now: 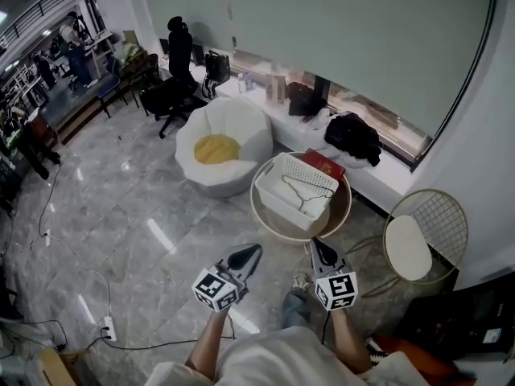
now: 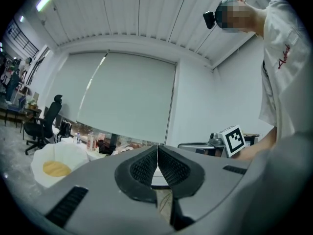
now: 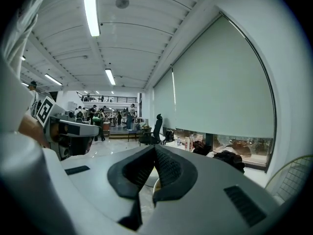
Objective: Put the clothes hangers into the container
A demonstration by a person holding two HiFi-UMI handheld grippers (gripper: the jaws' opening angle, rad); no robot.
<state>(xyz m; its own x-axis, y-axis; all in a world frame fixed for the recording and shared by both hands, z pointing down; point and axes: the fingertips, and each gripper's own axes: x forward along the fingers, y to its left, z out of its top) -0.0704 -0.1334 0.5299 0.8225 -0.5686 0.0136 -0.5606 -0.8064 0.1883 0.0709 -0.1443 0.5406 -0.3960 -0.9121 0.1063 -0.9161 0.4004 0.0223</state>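
A white slotted container (image 1: 296,190) sits on a round wooden table (image 1: 341,215) in the head view, with a thin wire clothes hanger (image 1: 303,193) lying inside it. My left gripper (image 1: 253,252) is held in the air short of the table, its jaws shut and empty. My right gripper (image 1: 319,245) hovers just before the table's near edge, also shut with nothing in it. In the left gripper view the left gripper (image 2: 157,149) points at the window blind. The right gripper (image 3: 153,148) points level toward the window wall.
A white beanbag chair (image 1: 224,141) with a yellow cushion stands left of the table. A wire-backed round chair (image 1: 423,234) is at the right. A red box (image 1: 323,164) lies behind the container. Dark bags (image 1: 352,135) rest on the window ledge; cables cross the floor at left.
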